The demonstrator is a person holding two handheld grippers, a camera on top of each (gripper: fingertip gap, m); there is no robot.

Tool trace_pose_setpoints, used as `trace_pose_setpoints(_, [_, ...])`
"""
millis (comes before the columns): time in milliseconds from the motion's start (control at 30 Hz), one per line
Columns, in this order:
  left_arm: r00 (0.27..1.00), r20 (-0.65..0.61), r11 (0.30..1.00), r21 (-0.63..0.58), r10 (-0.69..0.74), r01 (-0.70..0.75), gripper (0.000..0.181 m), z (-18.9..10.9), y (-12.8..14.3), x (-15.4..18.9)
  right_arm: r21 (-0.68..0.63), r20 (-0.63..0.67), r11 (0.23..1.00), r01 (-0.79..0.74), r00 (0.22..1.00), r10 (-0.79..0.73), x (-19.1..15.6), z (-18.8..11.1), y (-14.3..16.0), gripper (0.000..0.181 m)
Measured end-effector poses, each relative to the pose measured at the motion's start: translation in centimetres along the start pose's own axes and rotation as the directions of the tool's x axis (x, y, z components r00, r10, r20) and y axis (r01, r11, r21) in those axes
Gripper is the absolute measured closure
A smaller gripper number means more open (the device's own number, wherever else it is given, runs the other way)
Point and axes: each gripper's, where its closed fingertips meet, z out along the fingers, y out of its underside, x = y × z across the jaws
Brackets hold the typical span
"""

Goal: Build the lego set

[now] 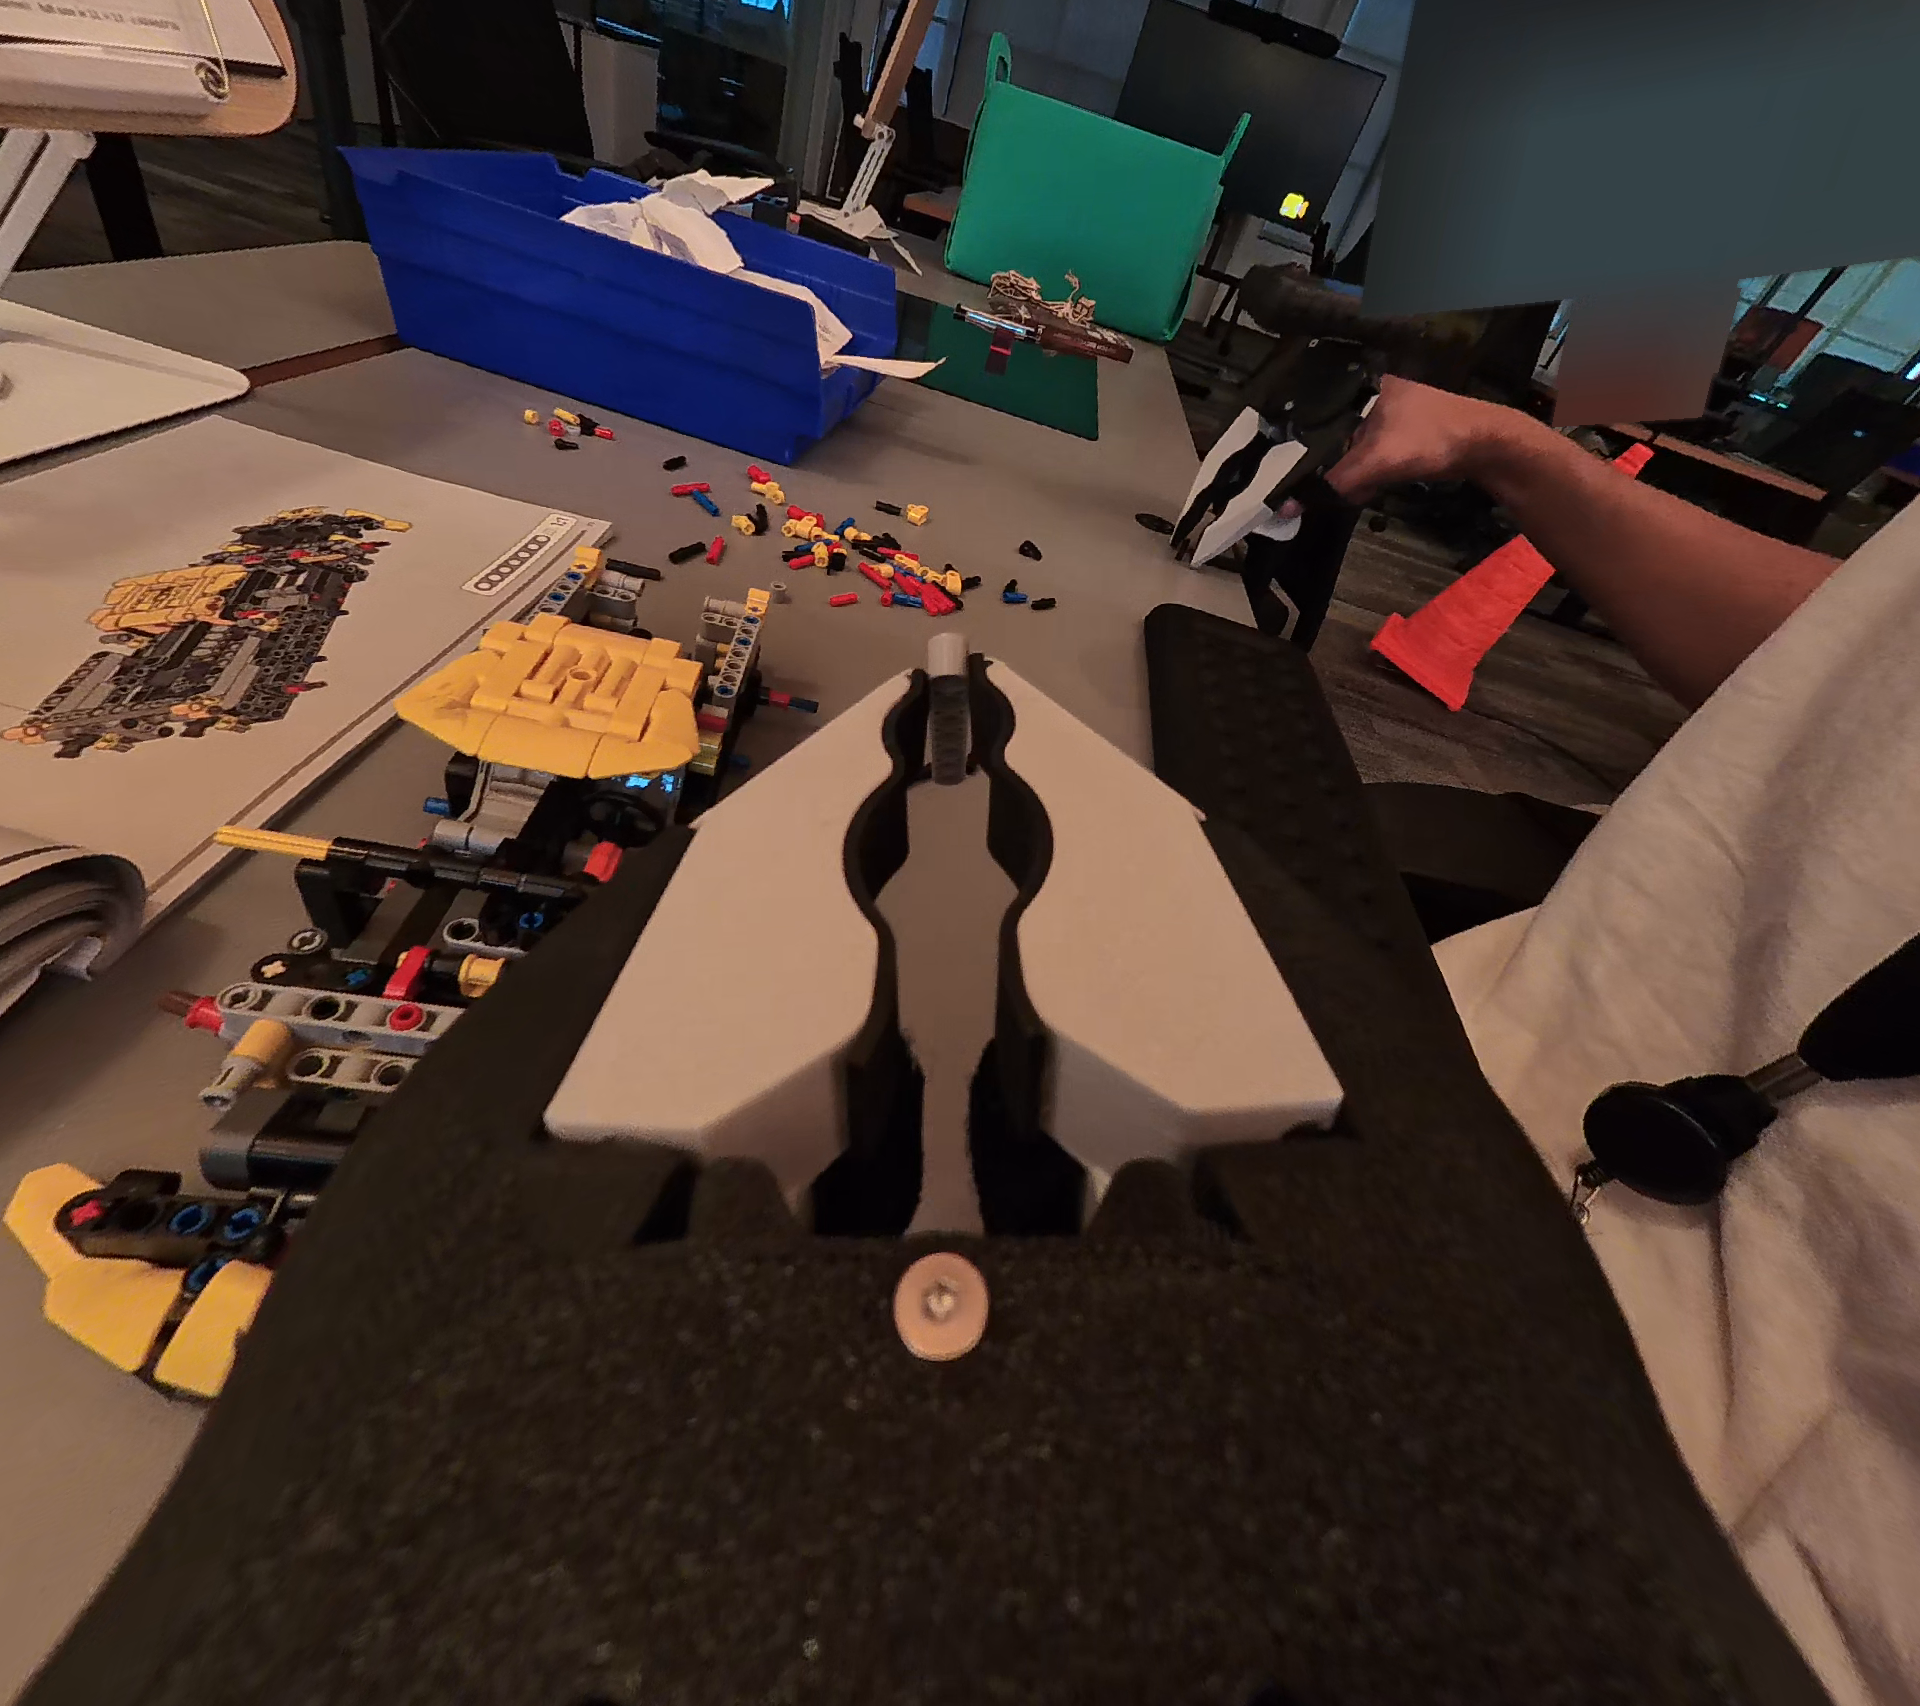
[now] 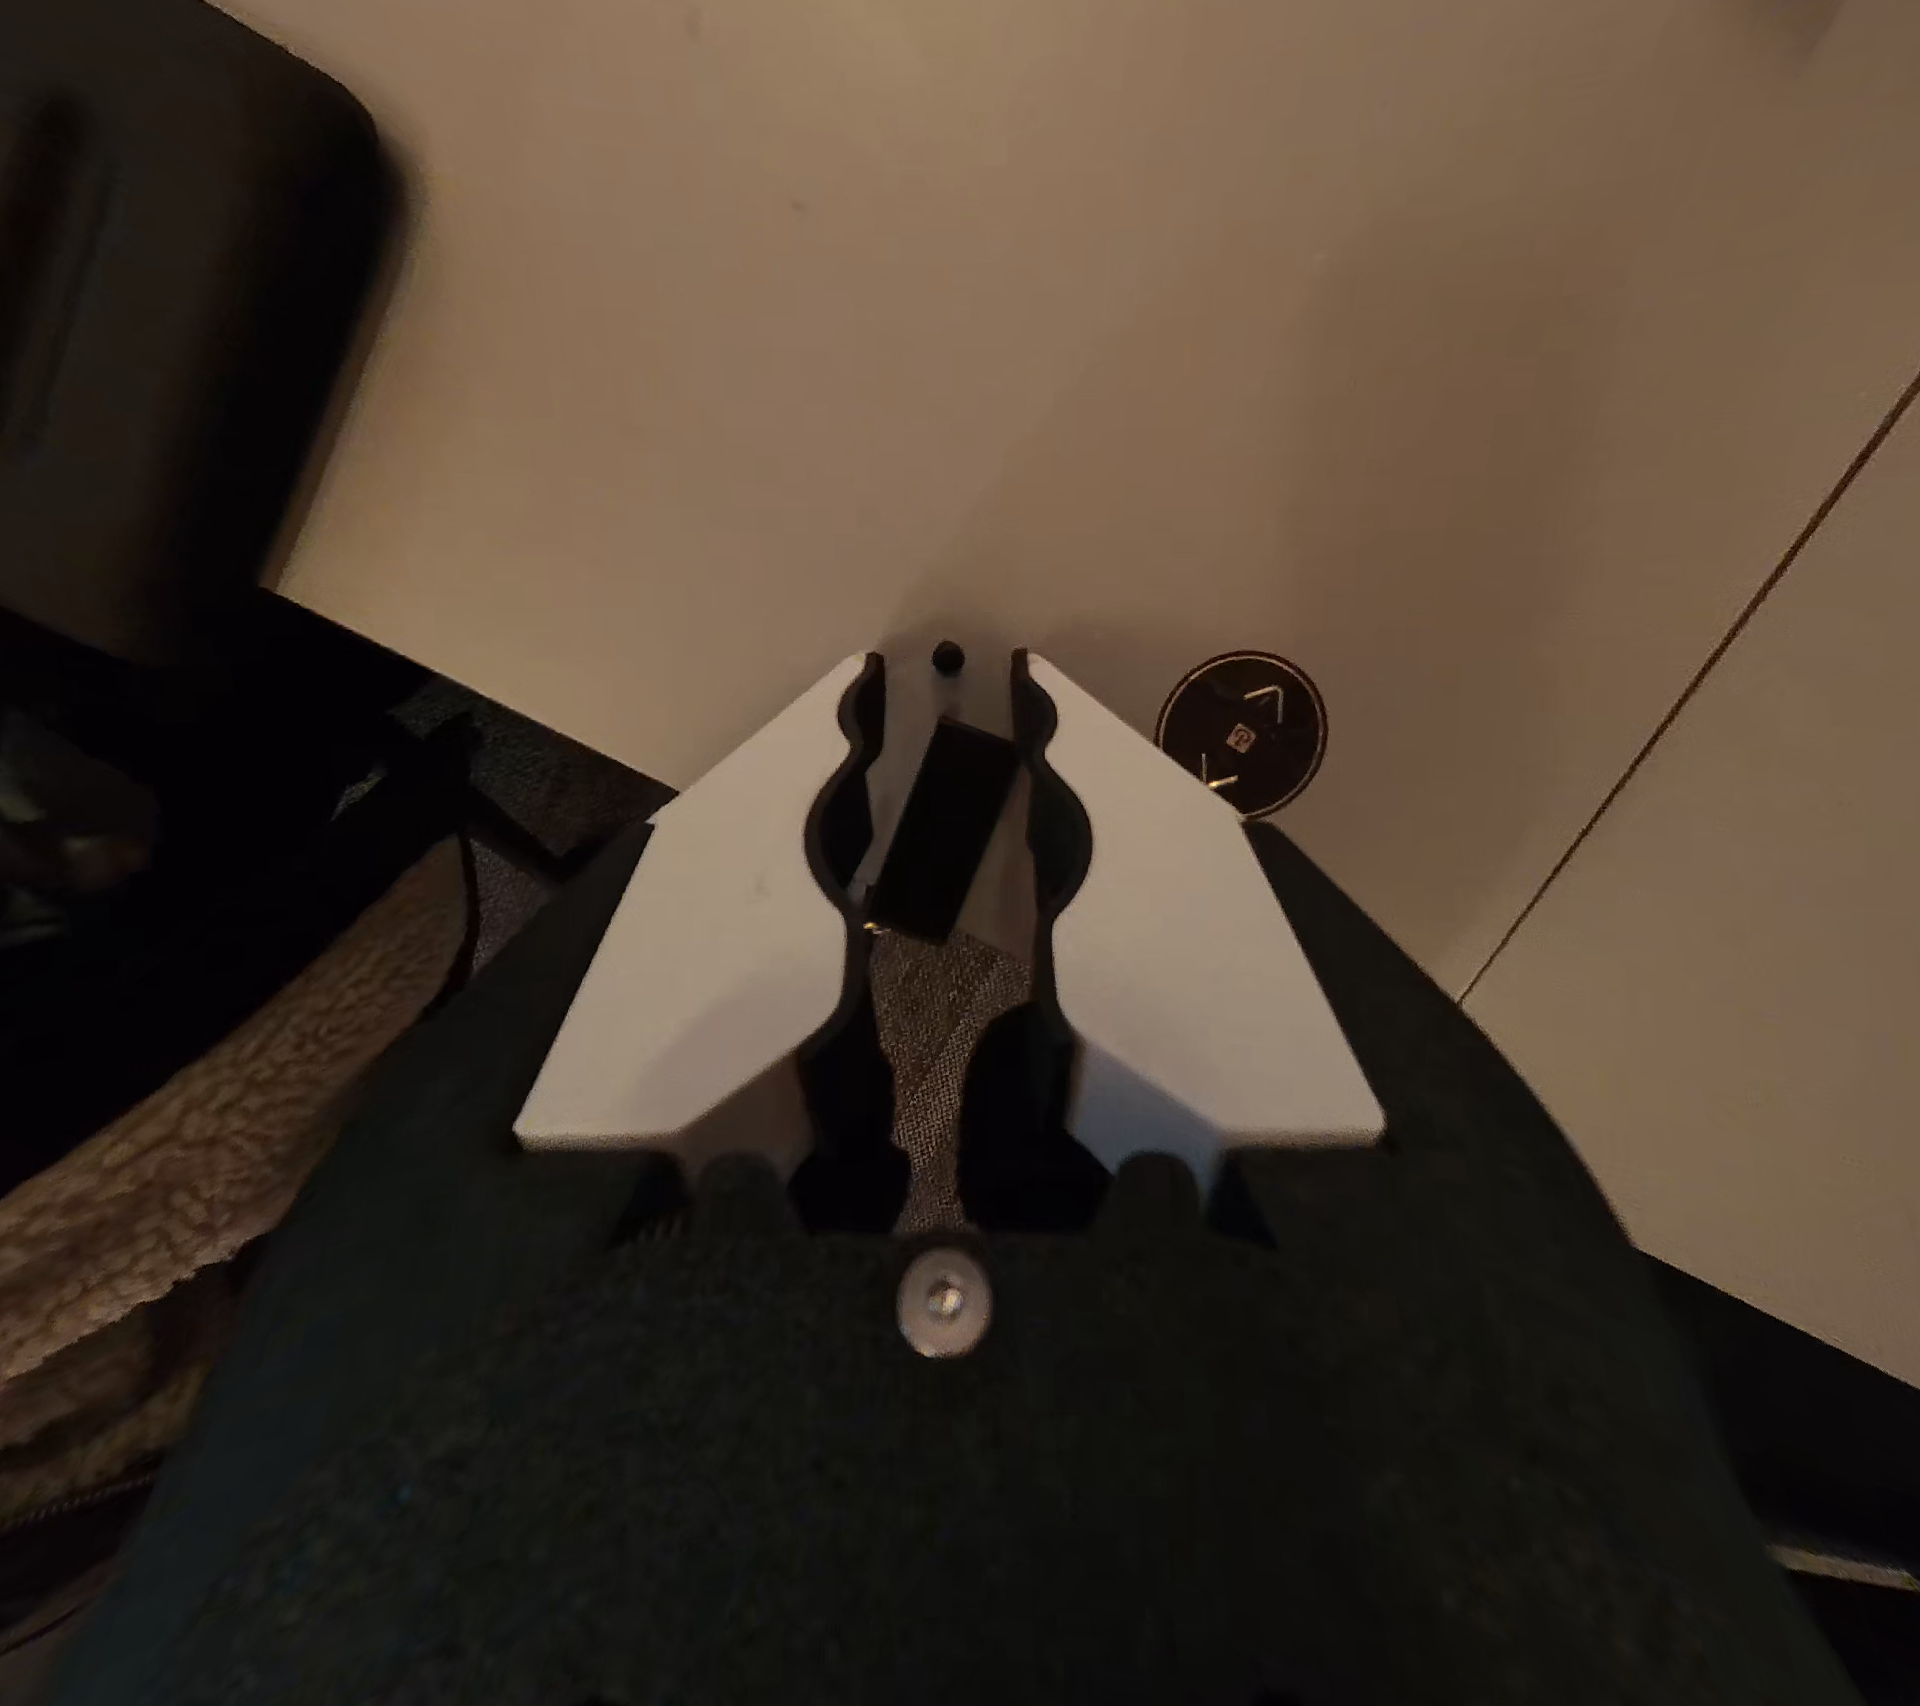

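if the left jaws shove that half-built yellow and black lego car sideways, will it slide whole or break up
The lego car would probably slide on the smooth grey table, being plastic and likely light. It is long and thin in the middle, so it may twist or flex. Exposed bits like the yellow axle could snag or pop loose.

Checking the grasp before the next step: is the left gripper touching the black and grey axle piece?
Touching. The left wrist view shows the left gripper with jaws closed on the black and grey axle piece, pinched at the tips.
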Motion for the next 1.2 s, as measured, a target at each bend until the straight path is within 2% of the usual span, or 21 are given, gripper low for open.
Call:
trace_pose_setpoints(267, [1.000, 0.001, 1.000, -0.005, 0.002, -0.002, 0.174, 0.0, 0.1, 0.0, -0.013, 0.010, 1.000, 0.006, 1.000, -0.006, 0.0, -0.2, -0.3, 0.165])
trace_pose_setpoints(367, [1.000, 0.003, 1.000, -0.005, 0.003, -0.003, 0.174, 0.1, 0.1, 0.0, -0.032, 0.013, 0.999, 0.019, 1.000, -0.019, 0.0, -0.1, -0.3, 0.176])
trace_pose_setpoints(500, [1.000, 0.004, 1.000, -0.006, 0.005, -0.005, 0.174, 0.1, 0.1, 0.0, -0.049, 0.008, 0.999, 0.020, 1.000, -0.020, 0.2, -0.1, -0.3, 0.176])
trace_pose_setpoints(567, [1.000, 0.004, 1.000, -0.006, 0.004, -0.004, 0.174, 0.1, 0.1, 0.0, -0.016, -0.015, 0.999, 0.041, 0.999, -0.041, 0.3, -0.4, -1.3, 0.176])
trace_pose_setpoints(633, [1.000, 0.002, 1.000, -0.003, 0.005, -0.005, 0.174, 0.1, 0.1, 0.0, 0.113, 0.016, 0.991, 0.072, 0.997, -0.074, -1.2, -1.6, -4.7, 0.177])
trace_pose_setpoints(700, [1.000, -0.012, 1.000, 0.008, 0.005, -0.005, 0.174, 0.1, -0.1, 0.3, 0.349, 0.109, 0.932, 0.100, 0.983, -0.146, -5.3, -3.2, -10.9, 0.177])
trace_pose_setpoints(800, [0.999, -0.037, 0.999, 0.025, 0.028, -0.027, 0.174, 0.2, -0.5, 0.9, 0.669, 0.220, 0.732, 0.132, 0.905, -0.364, -15.6, -5.1, -21.0, 0.177])
trace_pose_setpoints(900, [0.995, -0.064, 0.995, 0.065, 0.077, -0.073, 0.174, 0.0, -1.2, 1.9, 0.830, 0.304, 0.556, 0.047, 0.797, -0.522, -24.5, -6.2, -28.7, 0.177])
trace_pose_setpoints(933, [0.993, -0.073, 0.994, 0.074, 0.092, -0.086, 0.174, 0.0, -1.3, 2.2, 0.844, 0.341, 0.537, 0.009, 0.763, -0.549, -26.4, -6.0, -30.5, 0.177])
trace_pose_setpoints(1033, [0.989, -0.082, 0.990, 0.075, 0.124, -0.118, 0.174, 0.0, -1.3, 2.7, 0.858, 0.401, 0.513, -0.039, 0.674, -0.620, -30.0, -5.5, -34.0, 0.177])
trace_pose_setpoints(1200, [0.984, -0.072, 0.986, 0.061, 0.161, -0.157, 0.174, 0.2, -1.1, 2.8, 0.847, 0.409, 0.531, 0.027, 0.606, -0.683, -31.8, -4.6, -34.7, 0.177])
